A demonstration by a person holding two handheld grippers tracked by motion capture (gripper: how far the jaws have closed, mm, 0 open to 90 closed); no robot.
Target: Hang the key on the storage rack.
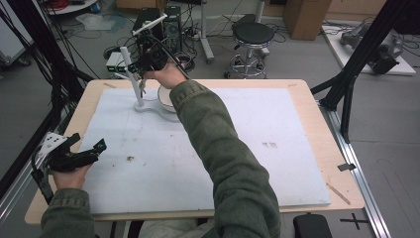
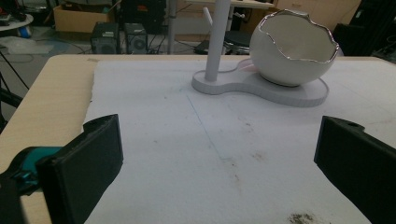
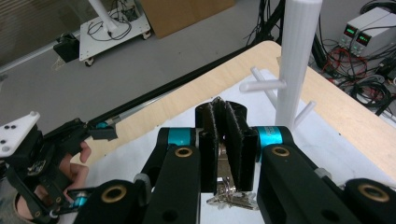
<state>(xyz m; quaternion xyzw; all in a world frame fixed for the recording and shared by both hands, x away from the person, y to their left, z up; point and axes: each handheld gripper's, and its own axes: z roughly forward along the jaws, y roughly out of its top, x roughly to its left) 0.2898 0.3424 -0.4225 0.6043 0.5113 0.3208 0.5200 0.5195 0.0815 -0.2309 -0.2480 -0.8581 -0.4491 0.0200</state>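
**K:** Workshop background: stools, PC towers, cable runs on a grey floor. Wooden table (image 1: 317,129) carries a white foam mat (image 1: 277,119) as the work surface. Where's the action?

**M:** Far left of the mat. Right gripper (image 3: 223,122) has its jaws pressed together on a bunch of keys (image 3: 229,196); the pads pinch the ring end, so the keys dangle below and clear of the jaws. My guess is that's deliberate: a free-hanging ring is easier to drop over a peg.

**K:** Peg on what?

**M:** White stand (image 1: 132,82), an upright post with short pegs (image 3: 261,85) sticking out sideways. In the right gripper view the keys sit just beside the post, level with the pegs, not yet hooked on any of them.

**K:** Anything else on that stand?

**M:** Its flat base also holds a white eggshell-shaped bowl (image 2: 293,49) with a jagged rim, right of the post in the left gripper view. From above, the right sleeve (image 1: 218,148) crosses over it.

**K:** Left side?

**M:** Left gripper (image 1: 88,148) is parked at the near left edge of the mat, jaws spread wide, nothing between them. Well apart from the stand, so it stays out of the right arm's way. It points at the stand, so its camera frames post and bowl.

**K:** Risk?

**M:** Likely the ring missing the peg tip; pegs are short and thin.
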